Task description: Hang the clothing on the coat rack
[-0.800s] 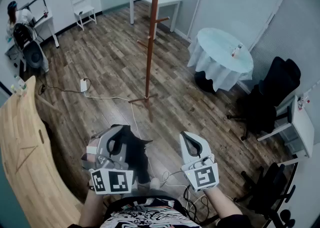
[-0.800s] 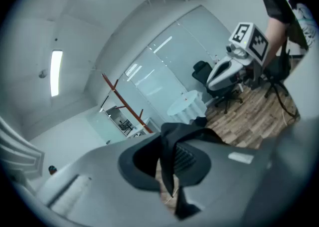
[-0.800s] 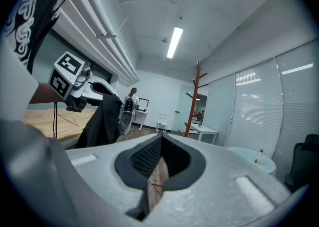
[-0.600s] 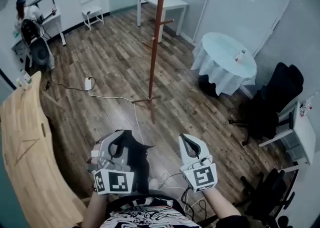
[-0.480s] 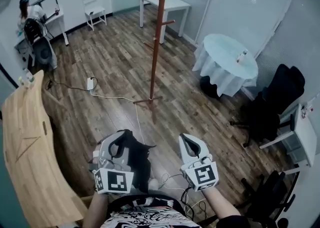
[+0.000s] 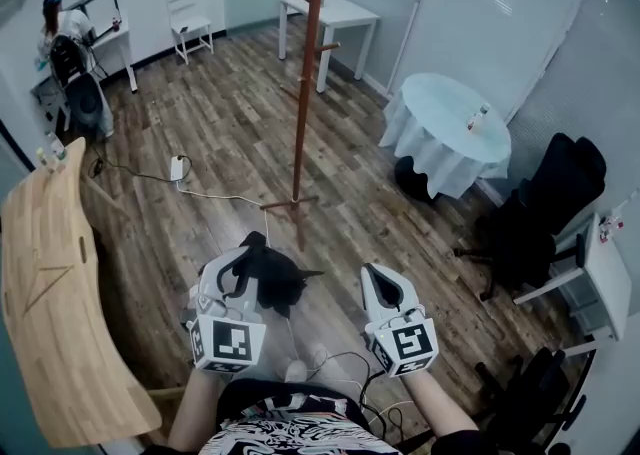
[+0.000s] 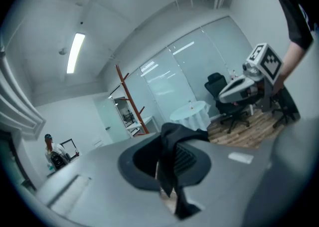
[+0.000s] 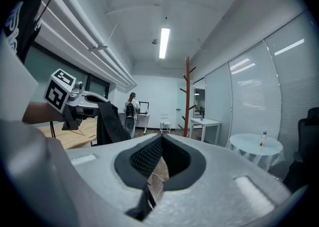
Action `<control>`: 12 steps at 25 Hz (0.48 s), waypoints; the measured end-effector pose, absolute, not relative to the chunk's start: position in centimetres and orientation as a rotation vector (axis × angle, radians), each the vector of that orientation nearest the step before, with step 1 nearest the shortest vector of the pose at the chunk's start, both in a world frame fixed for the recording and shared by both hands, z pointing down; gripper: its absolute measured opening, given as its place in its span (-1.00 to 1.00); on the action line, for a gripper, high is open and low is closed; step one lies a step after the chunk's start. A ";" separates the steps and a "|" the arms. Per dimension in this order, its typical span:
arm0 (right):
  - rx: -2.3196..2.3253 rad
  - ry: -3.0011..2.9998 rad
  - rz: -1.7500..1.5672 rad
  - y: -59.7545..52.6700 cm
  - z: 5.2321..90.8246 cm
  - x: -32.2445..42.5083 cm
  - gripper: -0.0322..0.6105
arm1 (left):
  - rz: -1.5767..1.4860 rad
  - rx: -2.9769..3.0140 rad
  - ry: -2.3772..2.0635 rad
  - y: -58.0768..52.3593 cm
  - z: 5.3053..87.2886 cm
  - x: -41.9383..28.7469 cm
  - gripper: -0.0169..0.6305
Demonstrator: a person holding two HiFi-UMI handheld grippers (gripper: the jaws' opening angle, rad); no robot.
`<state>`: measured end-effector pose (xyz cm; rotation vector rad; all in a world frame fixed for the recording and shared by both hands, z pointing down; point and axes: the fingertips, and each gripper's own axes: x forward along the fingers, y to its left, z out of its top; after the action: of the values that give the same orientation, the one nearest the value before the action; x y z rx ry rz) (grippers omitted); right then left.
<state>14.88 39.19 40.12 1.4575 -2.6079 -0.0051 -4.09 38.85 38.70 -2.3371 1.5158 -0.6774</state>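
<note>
Black garment point(image 6: 275, 278) is hanging low centre-left in the head view, over the wood floor point(image 6: 220, 133), with the left gripper point(image 6: 238, 268) pinching it, jaws clamping tight on the cloth. Right gripper point(image 6: 384, 285) is sitting beside it at lower centre, jaws pressing together with nothing between them. Coat rack point(image 6: 304, 93) is standing at upper centre, well apart from the garment, with a round table point(image 6: 445, 108) showing to its right and a wooden counter point(image 6: 50, 293) running along the left edge.

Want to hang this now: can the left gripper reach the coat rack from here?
Probably not yet. The left gripper, shut on the clothing, is short of the rack; only a thin cable crosses the floor between.
</note>
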 end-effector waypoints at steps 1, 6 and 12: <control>1.450 -2.610 -0.007 39.1 40.2 15.1 -0.90 | -0.671 -2.336 1.523 38.5 38.6 -3.9 -0.93; 1.427 -2.579 0.000 37.1 41.4 16.3 -0.90 | -0.655 -2.337 1.545 35.2 38.4 -3.1 -0.93; 1.446 -2.555 0.035 33.2 42.3 16.9 -0.90 | -0.652 -2.369 1.522 30.4 39.5 -2.2 -0.93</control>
<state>16.94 33.20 42.32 1.4456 -2.5553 0.0346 -2.21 30.42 39.48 -2.3691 1.5224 -0.6521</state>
